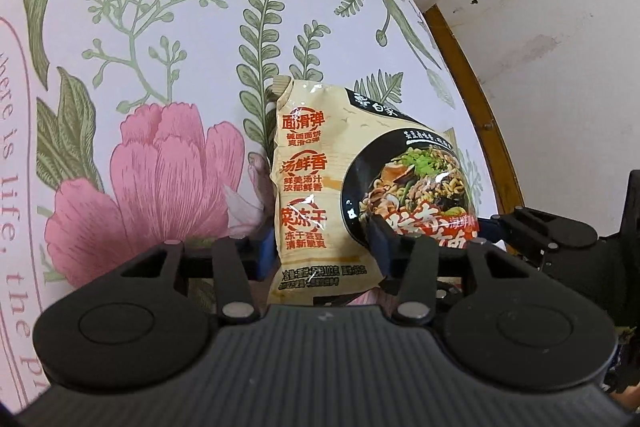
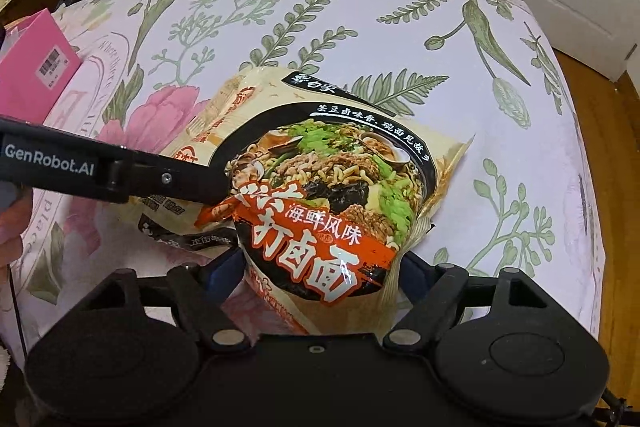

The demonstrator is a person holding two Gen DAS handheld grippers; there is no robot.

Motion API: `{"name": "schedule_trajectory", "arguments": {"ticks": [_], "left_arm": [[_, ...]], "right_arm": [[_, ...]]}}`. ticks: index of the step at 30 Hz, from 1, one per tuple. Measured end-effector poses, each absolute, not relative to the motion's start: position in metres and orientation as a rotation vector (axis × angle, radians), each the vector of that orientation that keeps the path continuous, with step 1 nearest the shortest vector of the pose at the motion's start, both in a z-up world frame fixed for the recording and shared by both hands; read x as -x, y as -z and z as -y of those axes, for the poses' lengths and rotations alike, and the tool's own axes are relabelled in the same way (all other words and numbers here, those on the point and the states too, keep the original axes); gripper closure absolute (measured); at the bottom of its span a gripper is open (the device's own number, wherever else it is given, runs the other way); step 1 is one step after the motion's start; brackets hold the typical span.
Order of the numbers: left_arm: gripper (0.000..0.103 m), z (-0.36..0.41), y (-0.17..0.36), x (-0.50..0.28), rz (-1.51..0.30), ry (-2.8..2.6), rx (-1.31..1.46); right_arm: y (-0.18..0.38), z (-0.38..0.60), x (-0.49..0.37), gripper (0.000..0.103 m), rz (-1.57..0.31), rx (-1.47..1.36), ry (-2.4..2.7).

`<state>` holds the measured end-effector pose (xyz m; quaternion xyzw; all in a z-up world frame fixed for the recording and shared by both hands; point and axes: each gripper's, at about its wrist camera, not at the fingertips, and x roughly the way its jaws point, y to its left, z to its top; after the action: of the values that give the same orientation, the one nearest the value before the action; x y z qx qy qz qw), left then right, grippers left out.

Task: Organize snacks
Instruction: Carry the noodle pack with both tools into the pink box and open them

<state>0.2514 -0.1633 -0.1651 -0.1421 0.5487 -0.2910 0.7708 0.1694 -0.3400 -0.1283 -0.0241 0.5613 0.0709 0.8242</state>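
pink box (image 2: pixel 34 67) only in right view, both claws (image 1: pixel 320 247) (image 2: pixel 320 267) gripping noodle packet (image 1: pixel 320 179)

noodle packet (image 2: pixel 320 187): 海鲜风味 打卤面 | left tool (image 2: pixel 216 187): GenRobot.AI | tablecloth (image 1: pixel 120 27): life

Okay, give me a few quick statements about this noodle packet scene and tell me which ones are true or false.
1. Both grippers grip the noodle packet. True: the left gripper and the right gripper each close on it.
2. The tablecloth is plain blue. False: it is white with green ferns and pink flowers.
3. A pink box sits at the table's left side. True.
4. The packet shows a cake. False: a bowl of noodles.
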Motion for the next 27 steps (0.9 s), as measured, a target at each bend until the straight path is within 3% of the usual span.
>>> {"name": "schedule_trajectory", "arguments": {"ticks": [27], "left_arm": [[0.056,0.109,0.103,-0.184,-1.089,0.578,0.198]], "right_arm": [[0.082,0.281,-0.136,0.019,-1.192,0.092,-0.268]]}}
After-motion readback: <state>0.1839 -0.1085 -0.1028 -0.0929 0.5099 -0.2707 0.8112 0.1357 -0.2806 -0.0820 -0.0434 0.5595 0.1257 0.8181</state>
